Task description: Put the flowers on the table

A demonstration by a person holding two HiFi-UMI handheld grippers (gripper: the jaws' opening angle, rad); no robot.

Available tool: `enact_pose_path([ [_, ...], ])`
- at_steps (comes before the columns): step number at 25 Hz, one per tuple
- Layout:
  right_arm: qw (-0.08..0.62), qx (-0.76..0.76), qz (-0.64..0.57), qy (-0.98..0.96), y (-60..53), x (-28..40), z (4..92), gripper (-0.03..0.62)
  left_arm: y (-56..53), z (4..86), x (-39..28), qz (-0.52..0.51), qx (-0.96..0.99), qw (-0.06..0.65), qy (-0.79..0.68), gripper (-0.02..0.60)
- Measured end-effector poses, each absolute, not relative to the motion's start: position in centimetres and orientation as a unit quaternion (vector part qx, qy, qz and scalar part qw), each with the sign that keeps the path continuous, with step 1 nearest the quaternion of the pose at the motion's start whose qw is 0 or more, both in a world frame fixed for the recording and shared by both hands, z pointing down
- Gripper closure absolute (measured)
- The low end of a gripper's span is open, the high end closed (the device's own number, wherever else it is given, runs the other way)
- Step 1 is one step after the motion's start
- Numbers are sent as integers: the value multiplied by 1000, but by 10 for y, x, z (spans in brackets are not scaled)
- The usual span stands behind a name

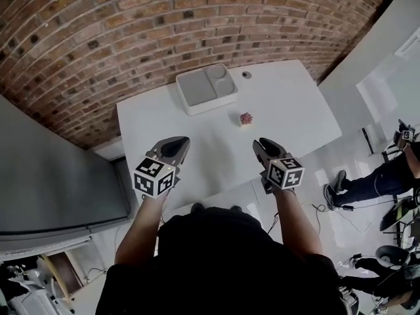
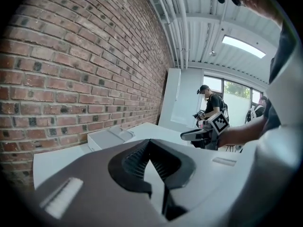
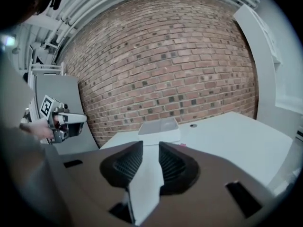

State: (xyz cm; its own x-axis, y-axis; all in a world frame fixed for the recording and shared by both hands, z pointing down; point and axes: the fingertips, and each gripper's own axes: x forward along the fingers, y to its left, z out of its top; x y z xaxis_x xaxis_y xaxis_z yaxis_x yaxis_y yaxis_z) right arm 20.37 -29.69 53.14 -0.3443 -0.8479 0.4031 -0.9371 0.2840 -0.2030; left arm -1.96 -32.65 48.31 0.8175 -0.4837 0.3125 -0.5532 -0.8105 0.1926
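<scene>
The small pink flowers (image 1: pixel 246 118) lie near the middle of the white desk (image 1: pixel 295 110), just short of the grey tray (image 1: pixel 205 105) by its far edge, while over the near edge the left claw (image 1: pixel 176 142) is pressed together and the right claw (image 1: pixel 263 144) stands slightly spread, both holding nothing.

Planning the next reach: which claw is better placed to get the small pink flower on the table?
Right, probably. The right claw, jaws apart and empty, hangs nearer the flower, which lies just ahead of it on the white table. The left claw is farther off, jaws together.
</scene>
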Motion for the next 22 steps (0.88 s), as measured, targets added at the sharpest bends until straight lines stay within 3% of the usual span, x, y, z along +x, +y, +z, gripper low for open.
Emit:
enact_pose_path([
  [4,63,550,210,-806,-282,213,499,521,-324,483,10,137,946,143,-257,572],
  [12,2,510,186,-840,-260,231,435,530,-322,473,67,133,951,142,-240,572],
  [22,-20,512,123,-850,-242,253,386,579,-322,443,98,117,956,115,-242,572],
])
